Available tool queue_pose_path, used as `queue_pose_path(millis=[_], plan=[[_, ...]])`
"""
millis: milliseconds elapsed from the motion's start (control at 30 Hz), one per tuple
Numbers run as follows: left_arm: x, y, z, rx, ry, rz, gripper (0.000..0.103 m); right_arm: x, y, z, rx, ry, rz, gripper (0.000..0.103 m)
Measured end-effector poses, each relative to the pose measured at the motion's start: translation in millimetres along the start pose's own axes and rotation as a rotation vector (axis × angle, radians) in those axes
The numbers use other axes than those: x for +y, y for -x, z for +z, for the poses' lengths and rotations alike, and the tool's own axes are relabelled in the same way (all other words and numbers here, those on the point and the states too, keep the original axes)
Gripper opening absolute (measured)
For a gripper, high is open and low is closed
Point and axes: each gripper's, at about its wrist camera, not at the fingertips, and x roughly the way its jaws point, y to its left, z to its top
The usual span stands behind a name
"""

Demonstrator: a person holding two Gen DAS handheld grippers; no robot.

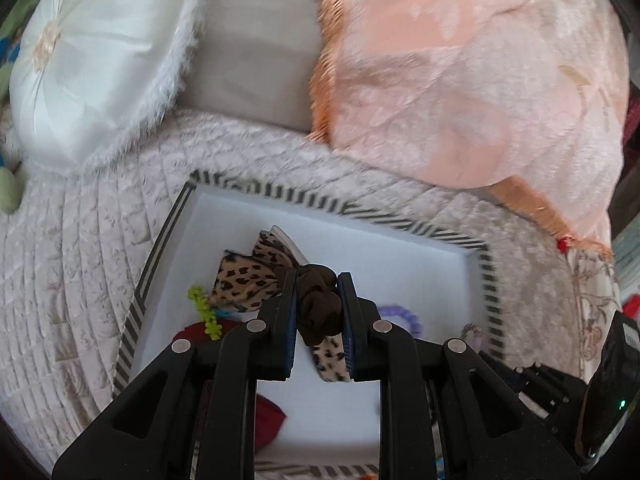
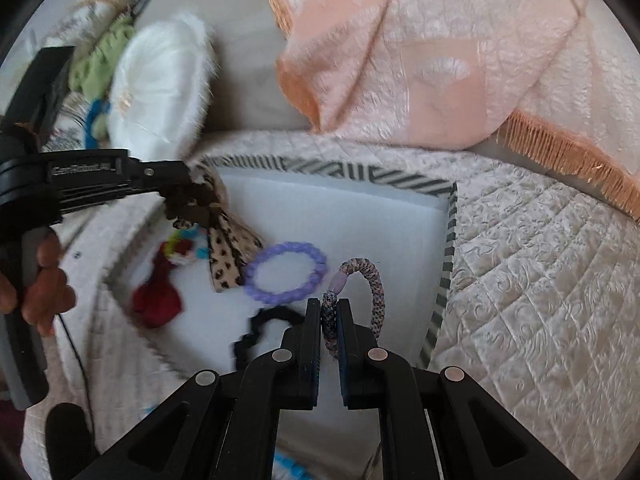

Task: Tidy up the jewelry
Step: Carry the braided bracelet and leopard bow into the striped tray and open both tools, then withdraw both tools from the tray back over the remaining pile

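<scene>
A white tray with a striped rim (image 1: 404, 227) (image 2: 360, 172) lies on the bed. My left gripper (image 1: 318, 304) is shut on a leopard-print bow hair tie with a brown knot (image 1: 256, 276) and holds it above the tray's left side; it also shows in the right wrist view (image 2: 218, 216). My right gripper (image 2: 330, 320) is shut on a speckled pink-grey braided hair band (image 2: 374, 292) over the tray's right part. A purple ring band (image 2: 286, 278), a black scrunchie (image 2: 260, 328), a red scrunchie (image 2: 158, 298) and a green coil (image 1: 206, 308) lie in the tray.
The tray rests on a quilted beige bedspread (image 2: 540, 280). A peach fringed blanket (image 1: 460, 80) is heaped behind it, and a white fringed cushion (image 1: 92, 64) lies at the back left. A person's hand (image 2: 38, 284) holds the left gripper's handle.
</scene>
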Motion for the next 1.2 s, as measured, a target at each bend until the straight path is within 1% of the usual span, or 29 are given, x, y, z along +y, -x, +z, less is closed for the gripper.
queue_pose_path(millis=[100, 233, 267, 300, 333, 367, 400, 433, 467, 567, 700, 833, 1133, 1200], plan=[[10, -12, -7, 0.024, 0.011, 0.016, 0.018, -4, -22, 3, 0.044, 0.005, -0.020, 0.007], [22, -20, -14, 0.044, 0.034, 0.023, 0.022, -10, -36, 2, 0.065, -0.025, 0.017, 0.007], [23, -20, -15, 0.047, 0.037, 0.024, 0.028, -11, -35, 2, 0.060, -0.031, 0.021, 0.007], [24, -19, -17, 0.049, 0.039, 0.021, 0.032, -12, -34, 2, 0.050, -0.038, 0.028, 0.007], [25, -17, -18, 0.050, 0.039, 0.020, 0.038, -13, -31, 2, 0.043, -0.047, 0.034, 0.009], [26, -14, -20, 0.046, 0.038, 0.021, 0.041, -14, -28, 1, 0.039, -0.058, 0.038, 0.019], [27, -11, -22, 0.044, 0.036, 0.022, 0.043, -15, -24, 0, 0.034, -0.071, 0.044, 0.033], [27, -7, -24, 0.040, 0.031, 0.022, 0.046, -16, -20, -1, 0.029, -0.082, 0.050, 0.038], [26, -3, -26, 0.037, 0.027, 0.022, 0.048, -17, -14, -4, 0.021, -0.100, 0.059, 0.039], [24, 11, -32, 0.015, 0.011, 0.030, 0.049, -17, -1, -11, 0.013, -0.126, 0.074, 0.039], [20, 31, -45, -0.012, -0.007, 0.052, 0.050, -11, 23, -23, -0.028, -0.140, 0.090, 0.039], [13, 52, -60, -0.043, -0.033, 0.072, 0.050, 3, 47, -36, -0.055, -0.127, 0.053, 0.039], [1, 103, -99, -0.108, -0.073, 0.077, 0.050, 27, 86, -61, -0.115, -0.163, 0.049, 0.041], [-3, 111, -107, -0.121, -0.087, 0.084, 0.050, 31, 90, -66, -0.115, -0.173, 0.056, 0.044]])
